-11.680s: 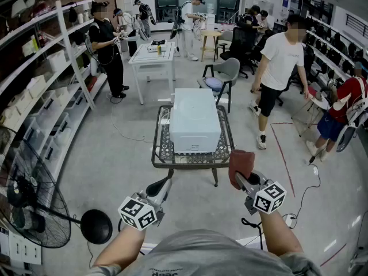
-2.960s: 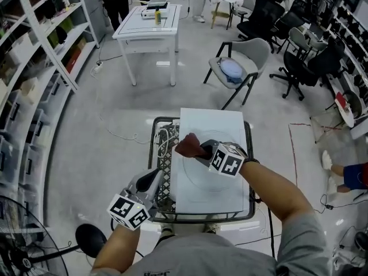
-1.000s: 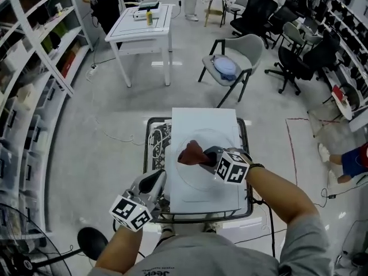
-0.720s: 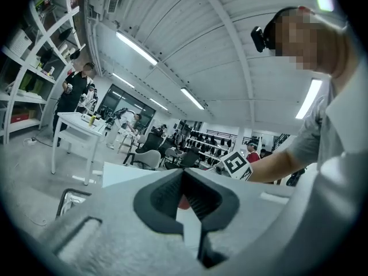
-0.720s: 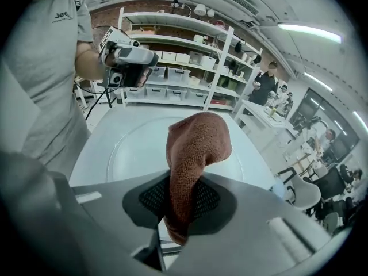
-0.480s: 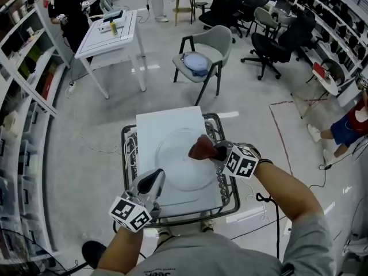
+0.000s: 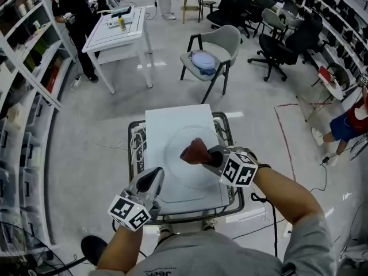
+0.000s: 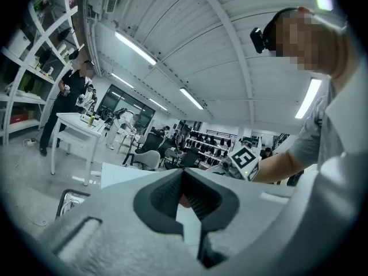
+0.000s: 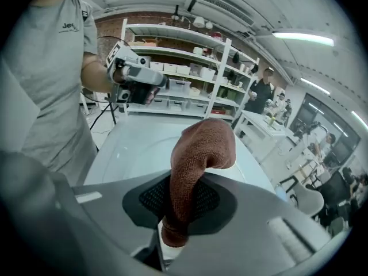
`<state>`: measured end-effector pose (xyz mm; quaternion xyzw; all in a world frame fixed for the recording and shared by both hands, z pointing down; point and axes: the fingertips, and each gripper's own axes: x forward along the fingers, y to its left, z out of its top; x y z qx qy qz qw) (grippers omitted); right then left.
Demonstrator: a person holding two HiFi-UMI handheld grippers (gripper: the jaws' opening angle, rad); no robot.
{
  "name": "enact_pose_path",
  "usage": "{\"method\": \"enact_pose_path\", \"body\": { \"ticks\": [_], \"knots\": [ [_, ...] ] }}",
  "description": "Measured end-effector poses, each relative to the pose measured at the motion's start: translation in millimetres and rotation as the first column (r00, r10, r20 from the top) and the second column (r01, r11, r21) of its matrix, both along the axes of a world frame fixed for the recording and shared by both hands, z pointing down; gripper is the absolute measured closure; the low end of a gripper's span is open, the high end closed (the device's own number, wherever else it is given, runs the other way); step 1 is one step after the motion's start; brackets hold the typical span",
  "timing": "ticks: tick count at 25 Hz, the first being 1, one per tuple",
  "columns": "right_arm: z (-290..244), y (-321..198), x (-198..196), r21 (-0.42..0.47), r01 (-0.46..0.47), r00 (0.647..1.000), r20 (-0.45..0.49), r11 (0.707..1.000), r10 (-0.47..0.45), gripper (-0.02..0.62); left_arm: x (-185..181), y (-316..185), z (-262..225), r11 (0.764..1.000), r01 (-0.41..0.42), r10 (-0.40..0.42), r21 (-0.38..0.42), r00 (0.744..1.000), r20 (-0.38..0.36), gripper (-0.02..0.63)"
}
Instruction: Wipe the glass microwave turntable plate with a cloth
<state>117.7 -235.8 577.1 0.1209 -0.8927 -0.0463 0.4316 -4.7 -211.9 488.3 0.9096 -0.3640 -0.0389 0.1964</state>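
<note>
Brown cloth [image 7: 194, 150] held over the glass turntable plate [image 7: 178, 175] atop the white microwave [image 7: 167, 125].
Clamps the cloth's tail tight in the right gripper [image 7: 207, 154], bunched end poking out above the plate's middle. Holds the left gripper [image 7: 153, 177] closed on nothing, at the microwave's near left edge.

The turntable plate [image 7: 178, 172] lies on the microwave [image 7: 167, 125], which stands on the wire table [image 7: 137, 171]; the cloth [image 7: 194, 150] is over the plate's middle.

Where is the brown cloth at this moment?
Head view, centre: the cloth is clamped in the right gripper, over the glass plate on the microwave.
</note>
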Motion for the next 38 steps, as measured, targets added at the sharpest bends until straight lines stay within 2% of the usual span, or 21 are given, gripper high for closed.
{"method": "enact_pose_path", "body": {
  "ticks": [4,6,9,13,19,26,33,36,38],
  "knots": [
    [6.5,35.3,-77.1,-0.012,0.159,0.987,-0.022,0.987,-0.16,0.531,-37.3,8.3,-1.5,0.999,0.048,-0.048,0.001,0.999,-0.016,0.607],
    [16.1,46.0,-102.8,-0.021,0.207,0.977,-0.047,0.978,-0.207,0.531,-55.2,15.1,-0.2,0.998,0.067,-0.067,0.0,0.998,-0.021,0.607],
    [27.2,50.0,-121.5,-0.034,0.226,0.971,-0.075,0.974,-0.228,0.531,-77.0,25.0,3.9,0.997,0.078,-0.078,-0.002,0.997,-0.018,0.607],
    [31.4,45.6,-121.4,-0.055,0.199,0.976,-0.076,0.979,-0.203,0.531,-95.6,32.7,10.1,0.996,0.091,-0.092,-0.011,0.996,-0.02,0.607],
    [28.8,42.1,-83.6,-0.065,0.141,0.985,-0.089,0.988,-0.146,0.531,-83.1,29.8,10.4,0.997,0.072,-0.073,-0.021,0.997,-0.027,0.607],
    [30.9,44.3,5.5,-0.059,0.04,0.993,-0.111,0.997,-0.046,0.531,-13.4,22.8,4.1,1.0,-0.015,0.015,-0.008,1.0,-0.027,0.607],
    [34.0,41.1,92.5,-0.035,-0.061,0.986,-0.16,0.998,0.055,0.531,49.0,21.1,5.0,0.996,-0.094,0.094,-0.011,0.995,-0.017,0.607],
    [31.8,42.5,110.2,-0.02,-0.087,0.984,-0.16,0.996,0.083,0.531,64.2,24.4,4.4,0.994,-0.113,0.113,-0.007,0.994,-0.015,0.607],
    [23.9,44.2,107.3,-0.006,-0.086,0.987,-0.138,0.996,0.084,0.531,69.3,26.5,3.2,0.993,-0.117,0.117,-0.002,0.993,-0.017,0.607]
  ]
}}
